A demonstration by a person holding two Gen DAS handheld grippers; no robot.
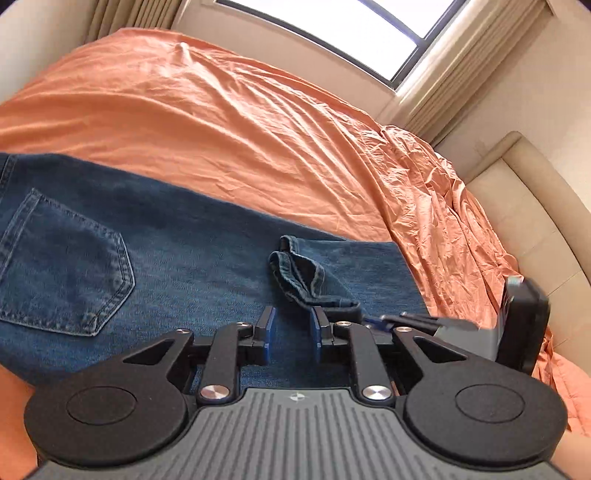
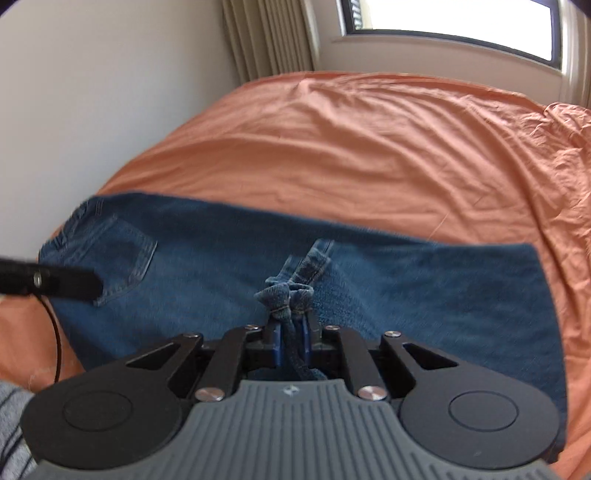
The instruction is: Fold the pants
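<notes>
Nearest the lens in the left wrist view, the left gripper stands with its blue pads narrowly apart and nothing pinched between them. Below and beyond the pads lie the jeans, spread flat on the orange sheet. A bunched hem sits on the jeans just beyond the right pad, close to it but ungripped. The back pocket lies well to the left of the gripper. Beyond the jeans' far edge the sheet runs bare up to the window, wrinkled toward the right, where it drops beside a cream headboard. The right gripper's body shows at the jeans' right edge.

Closest in the right wrist view, the right gripper is clamped on a twisted hem of the jeans, the denim passing between the pads and knotted up just past them. Under it the jeans lie flat across the sheet, pocket at the left end, a straight fold edge at the right. Part of the left gripper reaches in over the pocket. Bare sheet fills the space beyond the jeans up to the curtain and wall.
</notes>
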